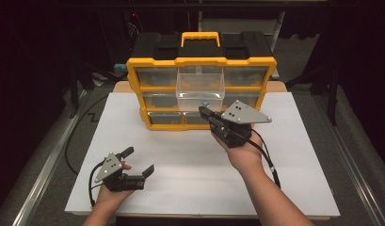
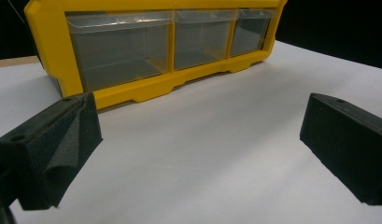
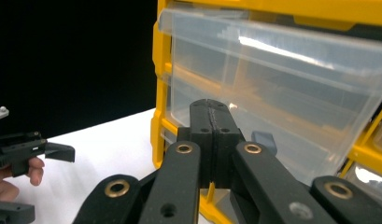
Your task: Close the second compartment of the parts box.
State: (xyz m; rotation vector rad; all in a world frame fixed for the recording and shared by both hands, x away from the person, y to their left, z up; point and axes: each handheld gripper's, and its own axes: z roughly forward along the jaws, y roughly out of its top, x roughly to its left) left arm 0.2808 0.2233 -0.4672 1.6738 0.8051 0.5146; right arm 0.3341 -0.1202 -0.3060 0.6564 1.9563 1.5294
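In the high view, a yellow organizer (image 1: 155, 89) with clear drawers stands at the far side of a white board (image 1: 190, 165). One clear drawer (image 1: 200, 87) from its middle column is pulled well out toward the person. The right gripper (image 1: 205, 112) is raised in front of the organizer with its jaws pressed together; its tips point at the lower front of the pulled-out drawer and sit right at it, though whether they touch it cannot be told from here. The left gripper (image 1: 139, 161) rests low on the board near the left front corner, well apart from the organizer, its jaws spread wide with nothing between them.

In the left gripper view, the two black jaws stand far apart over bare white board (image 2: 202, 154). The organizer (image 2: 132, 91) lies ahead, its bottom row of drawers facing the camera.

In the right gripper view, the jaws meet flush at the tips and hold nothing. The pulled-out drawer (image 3: 291, 88) is directly ahead of and above the tips, very close. The organizer's yellow frame (image 3: 159, 126) runs down beside it. The left gripper (image 3: 51, 150) shows far off at the left edge.
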